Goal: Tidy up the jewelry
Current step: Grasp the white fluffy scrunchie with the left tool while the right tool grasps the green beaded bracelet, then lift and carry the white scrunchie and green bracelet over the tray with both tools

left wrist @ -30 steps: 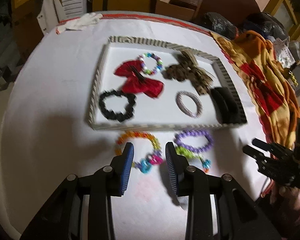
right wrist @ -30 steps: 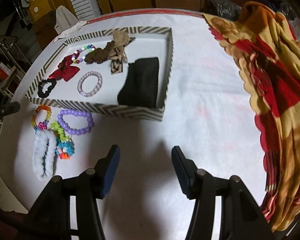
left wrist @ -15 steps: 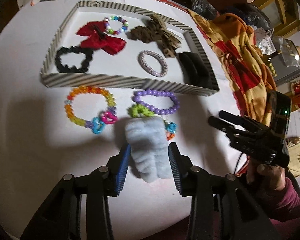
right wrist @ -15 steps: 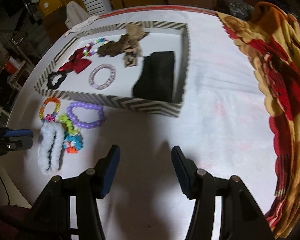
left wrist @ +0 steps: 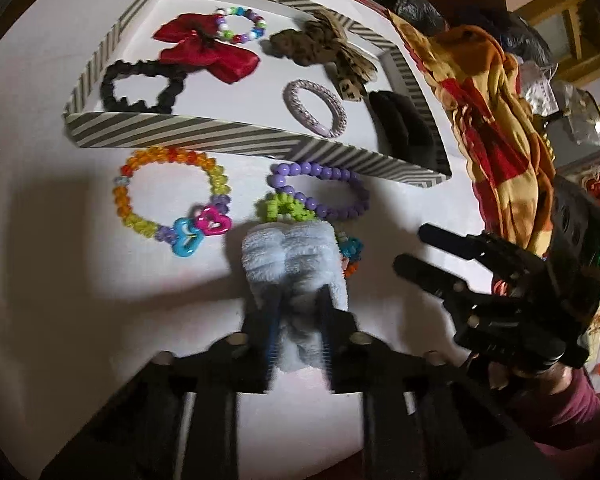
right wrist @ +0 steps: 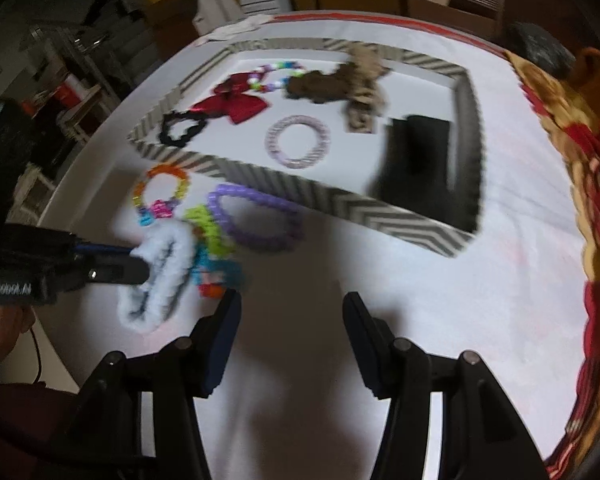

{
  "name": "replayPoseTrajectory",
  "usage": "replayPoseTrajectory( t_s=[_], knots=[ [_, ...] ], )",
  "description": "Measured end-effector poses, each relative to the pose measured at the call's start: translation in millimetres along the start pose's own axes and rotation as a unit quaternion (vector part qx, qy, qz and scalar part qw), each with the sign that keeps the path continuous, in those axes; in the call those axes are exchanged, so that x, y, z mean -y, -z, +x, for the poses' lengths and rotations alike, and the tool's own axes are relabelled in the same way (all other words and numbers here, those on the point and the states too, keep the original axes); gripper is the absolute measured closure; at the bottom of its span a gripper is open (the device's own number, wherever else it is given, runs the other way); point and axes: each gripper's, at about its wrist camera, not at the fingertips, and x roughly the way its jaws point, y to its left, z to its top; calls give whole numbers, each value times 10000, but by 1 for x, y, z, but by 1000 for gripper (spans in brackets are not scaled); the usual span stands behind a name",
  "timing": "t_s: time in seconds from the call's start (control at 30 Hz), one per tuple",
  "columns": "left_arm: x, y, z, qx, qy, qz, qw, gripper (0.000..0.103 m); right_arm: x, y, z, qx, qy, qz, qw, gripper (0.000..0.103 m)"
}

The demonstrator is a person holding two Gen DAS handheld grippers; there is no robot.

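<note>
Left tool (left wrist: 298, 322): half a second ago its jaws stood apart either side of the fluffy scrunchie (left wrist: 294, 256); now they are pinched onto its near end. Scrunchie lies on the counter (left wrist: 60, 272) near its front edge, outside the tray (left wrist: 204, 140), far end touching the green piece (left wrist: 285, 210) (lift not yet begun, by the look). Judgement: the pick is secured, and the tray is the likely destination.

Beside it, left to right: rainbow bracelet (left wrist: 172, 196), purple bracelet (left wrist: 328, 196), both on the counter just outside the tray's front wall.

Right tool (right wrist: 292, 320): jaws wide apart, holding nothing, hovering over bare counter near the front edge.

Hard to make out: left tool's fingertips are motion-smeared and partly sunk in the fluff, so grip depth is unclear. The small blue-orange piece (left wrist: 350, 254) is mostly hidden behind the scrunchie. Right wrist view is blurred throughout.
</note>
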Motion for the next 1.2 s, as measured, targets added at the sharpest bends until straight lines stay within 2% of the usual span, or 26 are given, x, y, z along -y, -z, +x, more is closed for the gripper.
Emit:
replayPoseTrajectory(
  t_s=[0.1,0.27,0.3,0.33,0.4,0.73,1.2],
  knots=[
    [-1,1,-8,51,-164,125,9998,103,-10,-3,8,-54,-251,-104,9996,60],
    [-3,6,-16,53,-226,205,9995,103,-21,-8,26,-117,-517,-135,9985,69],
    [-3,6,-18,71,-226,212,9995,103,-22,-10,29,-100,-574,-115,9982,73],
    [-3,7,-21,90,-217,217,9995,103,-23,-11,30,-27,-593,-123,9982,83],
    [-3,7,-27,128,-200,237,9994,103,-23,-12,32,-56,-660,-83,9978,90],
    [-4,-6,-50,497,-331,334,9977,103,-14,-12,-10,220,-653,-38,9976,92],
    [-4,-24,-53,595,-661,459,9950,103,-7,-23,-58,568,-573,49,9967,92]
  ],
)
